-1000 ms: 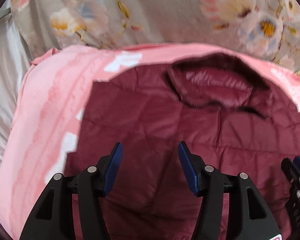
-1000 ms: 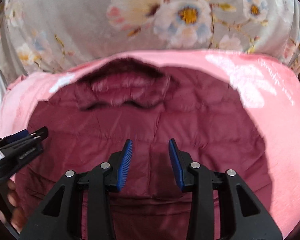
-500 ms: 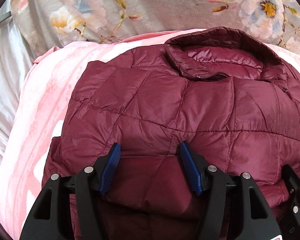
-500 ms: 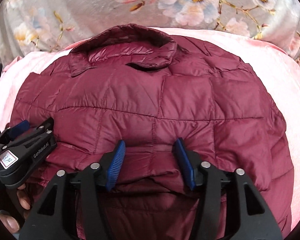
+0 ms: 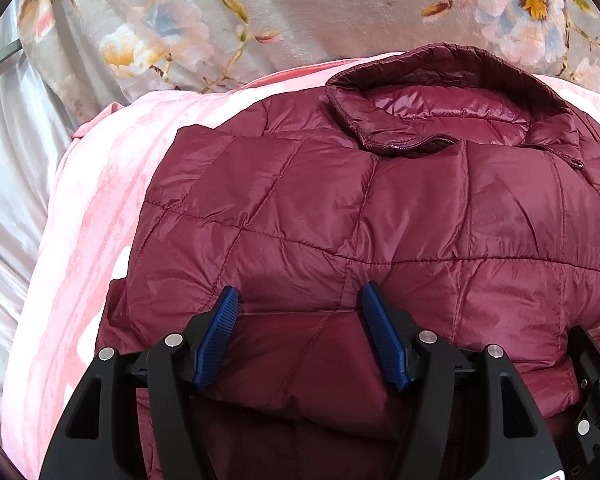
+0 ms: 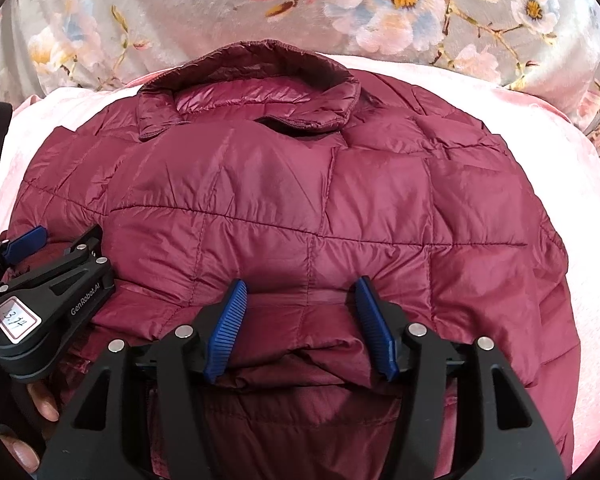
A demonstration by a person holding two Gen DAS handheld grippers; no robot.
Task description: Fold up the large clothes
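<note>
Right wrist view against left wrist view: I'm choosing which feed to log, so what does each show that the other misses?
Only the right wrist view shows the left gripper's labelled body, the fingers of the hand holding it, and the jacket's far right edge. Only the left wrist view shows the silvery sheet beside the pink blanket. Both show the jacket's collar, the floral cover, and fabric between open jaws.

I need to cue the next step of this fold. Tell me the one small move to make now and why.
Probably lift both claws back off the jacket. It already lies doubled over on the pink blanket, collar at the far end. The left claw and right claw stand open astride the near fold, gripping nothing, so staying only risks dragging the fabric.
</note>
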